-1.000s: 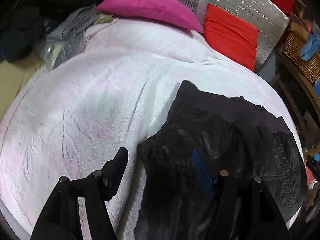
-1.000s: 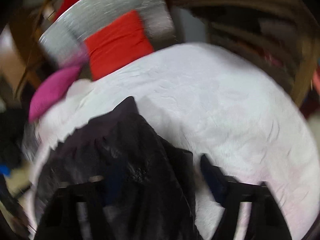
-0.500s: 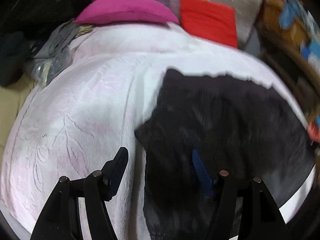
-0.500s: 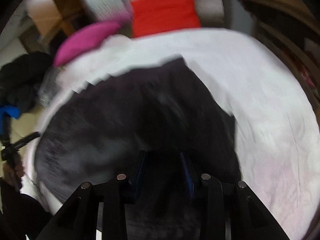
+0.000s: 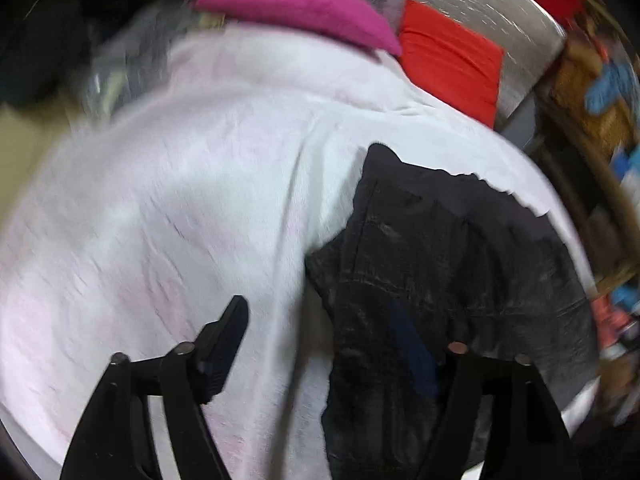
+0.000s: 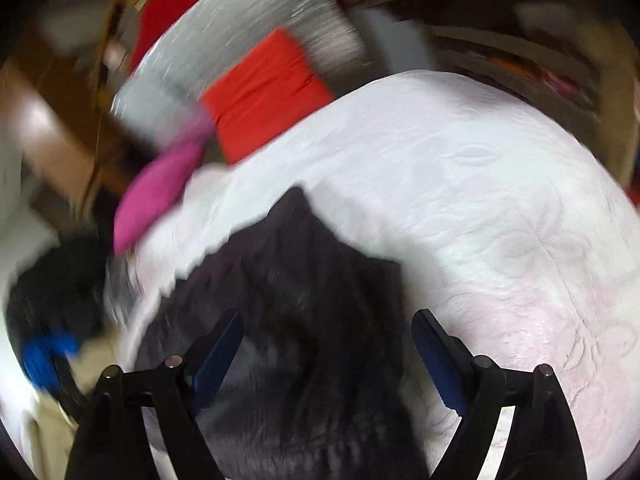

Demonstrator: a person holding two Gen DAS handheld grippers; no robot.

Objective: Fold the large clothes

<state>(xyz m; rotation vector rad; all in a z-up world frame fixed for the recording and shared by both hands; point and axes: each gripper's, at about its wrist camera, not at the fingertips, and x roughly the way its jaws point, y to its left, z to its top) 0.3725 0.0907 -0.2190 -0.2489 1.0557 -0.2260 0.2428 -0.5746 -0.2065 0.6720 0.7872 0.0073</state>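
Note:
A black garment (image 5: pixel 440 260) lies folded on the white bedspread (image 5: pixel 180 200), its top corner pointing toward the pillows. My left gripper (image 5: pixel 320 344) hovers over the garment's left edge. Its jaws are opening: one finger is over the bedspread, the blue-padded one over the cloth, and neither presses on it. In the right wrist view the same garment (image 6: pixel 312 280) runs down between the fingers of my right gripper (image 6: pixel 328 352). Those jaws are opening wide, with both blue pads clear of the fabric. Both views are blurred by motion.
A magenta pillow (image 5: pixel 296 4), a red cushion (image 5: pixel 452 64) and a silver foil mat (image 5: pixel 500 0) sit at the head of the bed. Dark clothes (image 5: pixel 32 40) pile up at the far left. Wooden shelving (image 6: pixel 520 40) stands close beyond the right side.
The right jaws, nearly closed over the black cloth half a second ago, now stand wide apart, and that view has swung round. The left jaws have widened a little.

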